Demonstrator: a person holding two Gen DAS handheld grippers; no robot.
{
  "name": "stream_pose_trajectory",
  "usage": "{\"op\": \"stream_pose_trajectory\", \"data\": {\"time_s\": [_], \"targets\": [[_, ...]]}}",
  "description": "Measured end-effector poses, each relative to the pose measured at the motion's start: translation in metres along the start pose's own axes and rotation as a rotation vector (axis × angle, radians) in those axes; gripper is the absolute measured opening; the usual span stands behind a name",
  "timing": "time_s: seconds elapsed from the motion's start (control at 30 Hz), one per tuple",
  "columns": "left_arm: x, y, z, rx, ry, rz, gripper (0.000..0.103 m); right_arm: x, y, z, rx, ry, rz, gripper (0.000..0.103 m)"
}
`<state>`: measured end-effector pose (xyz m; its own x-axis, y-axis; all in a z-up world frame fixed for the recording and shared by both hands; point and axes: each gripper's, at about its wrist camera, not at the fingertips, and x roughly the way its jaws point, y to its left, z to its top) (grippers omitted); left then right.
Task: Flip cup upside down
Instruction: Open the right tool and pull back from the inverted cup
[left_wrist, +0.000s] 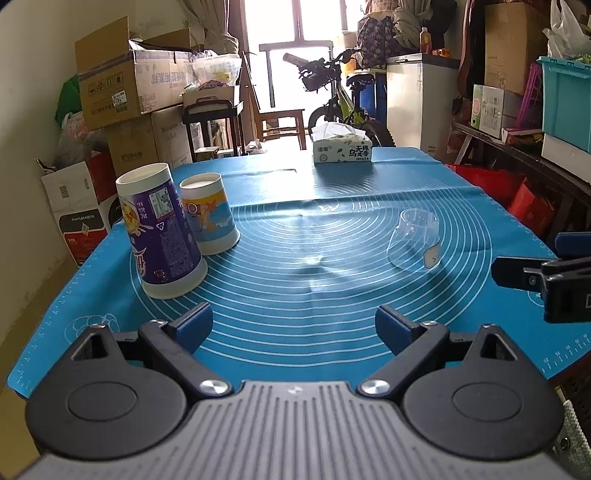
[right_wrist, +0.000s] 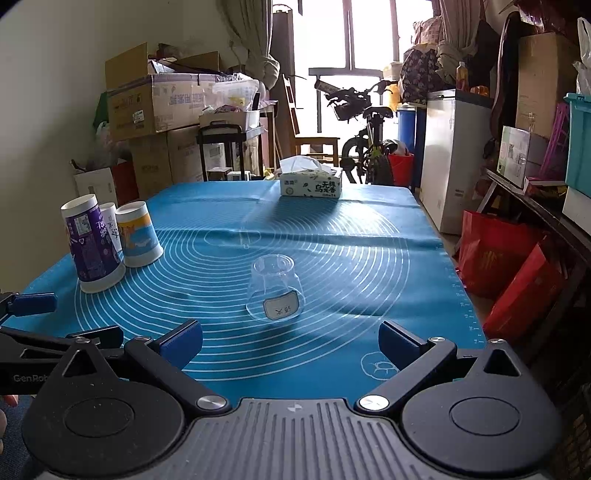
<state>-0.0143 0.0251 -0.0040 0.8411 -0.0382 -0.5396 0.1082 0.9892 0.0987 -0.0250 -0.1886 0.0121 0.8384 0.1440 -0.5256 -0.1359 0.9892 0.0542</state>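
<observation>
A clear plastic cup (right_wrist: 275, 291) with a white label stands upside down on the blue mat (right_wrist: 332, 258); it also shows in the left wrist view (left_wrist: 415, 240). A tall purple cup (left_wrist: 162, 232) and a shorter blue-and-orange cup (left_wrist: 210, 214) stand upside down at the mat's left; in the right wrist view they are the purple cup (right_wrist: 92, 247) and the blue-and-orange cup (right_wrist: 138, 234), with a third white cup (right_wrist: 110, 225) behind. My left gripper (left_wrist: 293, 325) is open and empty, near the front edge. My right gripper (right_wrist: 291, 343) is open and empty, just short of the clear cup.
A tissue box (left_wrist: 341, 147) sits at the mat's far edge. Cardboard boxes (left_wrist: 129, 92) stack at the left, a bicycle (left_wrist: 340, 99) and white cabinet (left_wrist: 417, 103) stand behind, red bags (right_wrist: 509, 266) and shelves at the right.
</observation>
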Motion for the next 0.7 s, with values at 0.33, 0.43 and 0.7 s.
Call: {"op": "stream_pose_trajectory", "data": {"time_s": [0.33, 0.43, 0.7], "targets": [[0.0002, -0.0009, -0.0011, 0.000, 0.003, -0.004, 0.094, 0.0021, -0.0016, -0.0003, 0.000, 0.007, 0.002, 0.103], [0.0008, -0.0005, -0.0017, 0.000, 0.004, 0.000, 0.094, 0.0026, -0.0017, -0.0002, 0.002, 0.008, 0.002, 0.103], [0.0014, -0.0002, -0.0021, 0.000, 0.007, 0.001, 0.094, 0.0033, -0.0007, -0.0003, -0.001, 0.010, 0.003, 0.103]]}}
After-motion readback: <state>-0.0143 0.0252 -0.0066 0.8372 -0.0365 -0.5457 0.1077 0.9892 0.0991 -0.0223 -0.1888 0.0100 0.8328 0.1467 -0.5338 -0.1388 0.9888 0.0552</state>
